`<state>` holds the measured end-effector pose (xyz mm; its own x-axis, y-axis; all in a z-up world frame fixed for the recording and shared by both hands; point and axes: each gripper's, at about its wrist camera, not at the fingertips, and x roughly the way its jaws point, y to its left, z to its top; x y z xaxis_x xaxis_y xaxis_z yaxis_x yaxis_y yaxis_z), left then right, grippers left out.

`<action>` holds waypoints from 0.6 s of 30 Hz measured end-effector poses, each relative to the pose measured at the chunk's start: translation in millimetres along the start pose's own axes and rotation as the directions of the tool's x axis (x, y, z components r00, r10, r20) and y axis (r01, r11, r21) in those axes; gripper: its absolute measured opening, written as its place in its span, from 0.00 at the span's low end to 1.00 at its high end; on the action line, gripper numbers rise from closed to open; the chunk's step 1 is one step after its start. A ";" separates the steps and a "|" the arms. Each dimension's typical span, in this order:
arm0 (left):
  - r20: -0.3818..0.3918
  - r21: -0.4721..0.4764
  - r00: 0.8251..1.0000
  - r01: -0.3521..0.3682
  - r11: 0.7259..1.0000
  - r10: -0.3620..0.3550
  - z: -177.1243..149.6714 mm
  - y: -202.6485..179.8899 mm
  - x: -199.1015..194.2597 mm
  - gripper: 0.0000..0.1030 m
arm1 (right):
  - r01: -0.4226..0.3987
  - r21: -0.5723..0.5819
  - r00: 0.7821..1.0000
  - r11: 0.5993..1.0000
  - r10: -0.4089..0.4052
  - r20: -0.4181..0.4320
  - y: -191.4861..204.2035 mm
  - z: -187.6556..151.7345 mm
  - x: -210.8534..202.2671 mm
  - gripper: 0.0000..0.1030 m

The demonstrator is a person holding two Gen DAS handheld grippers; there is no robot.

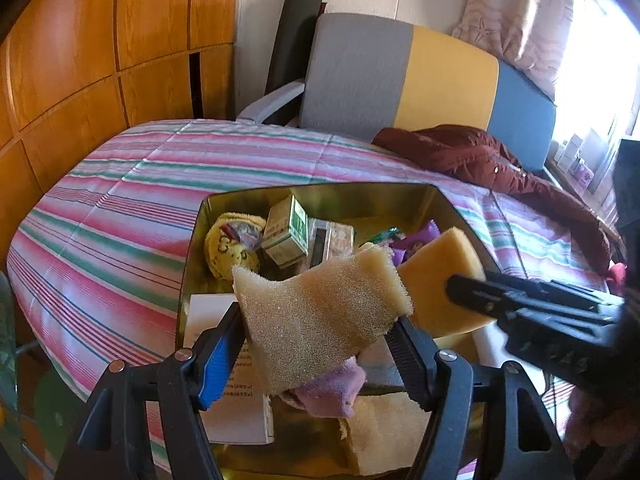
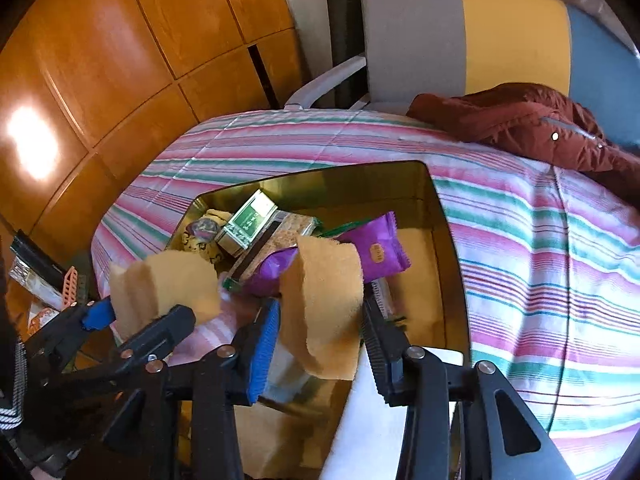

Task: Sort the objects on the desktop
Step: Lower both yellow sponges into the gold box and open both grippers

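The sponge [image 1: 320,316] looks porous and rough; the tin [image 1: 360,194] is glossy gold metal. The tablecloth [image 1: 140,200] is matt striped cloth; the wall panels [image 1: 80,60] are shiny varnished wood.

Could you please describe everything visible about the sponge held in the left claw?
The sponge is a tan, coarse-pored foam block, squeezed so it bows in the middle. The left claw pinches its lower part from both sides, holding it tilted above the open gold tin. Its upper right corner overlaps a second, yellower sponge in the view.
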<state>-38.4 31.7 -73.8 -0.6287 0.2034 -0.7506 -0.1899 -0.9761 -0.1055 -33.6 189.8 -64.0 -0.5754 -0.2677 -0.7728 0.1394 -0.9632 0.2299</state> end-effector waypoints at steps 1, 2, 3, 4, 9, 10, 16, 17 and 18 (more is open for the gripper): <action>-0.003 0.002 1.000 -0.002 1.000 0.002 -1.0 -0.3 1.9 0.68 | -0.003 0.006 1.000 1.000 0.003 0.003 -1.0 -0.6 -1.0 0.34; -0.008 0.007 1.000 -0.005 1.000 0.005 -1.1 -1.2 5.0 0.68 | -0.004 0.011 1.000 1.000 0.004 0.006 -2.3 -1.1 -1.6 0.29; -0.011 0.010 1.000 -0.007 1.000 0.007 -0.9 -2.2 7.3 0.68 | -0.002 0.012 1.000 1.000 0.002 0.009 -2.5 -1.8 -2.1 0.29; -0.012 0.014 1.000 -0.009 1.000 0.010 -0.4 -2.9 9.1 0.68 | -0.004 0.013 1.000 1.000 0.004 0.008 -3.4 -1.5 -1.4 0.29; -0.009 0.041 0.999 -0.038 0.998 0.039 4.5 -8.1 22.4 0.68 | -0.003 0.013 1.000 1.000 0.003 0.004 -6.7 3.0 8.6 0.27; -0.003 0.043 0.999 -0.047 0.998 0.048 6.7 -8.5 25.0 0.68 | 0.000 0.017 1.000 1.000 0.000 0.000 -8.3 4.6 12.5 0.27; 0.000 0.035 0.998 -0.063 0.997 0.063 16.0 -7.1 32.8 0.69 | -0.015 0.050 1.000 0.999 0.016 -0.019 -17.0 9.6 22.5 0.27; -0.001 0.037 0.998 -0.064 0.997 0.064 15.9 -7.8 33.0 0.69 | -0.014 0.044 1.000 0.999 0.014 -0.017 -15.7 9.5 21.1 0.27; -0.001 0.044 0.998 -0.065 0.997 0.065 14.8 -9.2 32.5 0.69 | -0.008 0.035 1.000 0.999 0.009 -0.016 -14.0 8.8 19.8 0.27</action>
<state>-68.2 48.4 -87.6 -0.6390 0.1396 -0.7564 -0.1817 -0.9830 -0.0280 -54.0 198.3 -77.3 -0.5610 -0.2765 -0.7803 0.1158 -0.9595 0.2568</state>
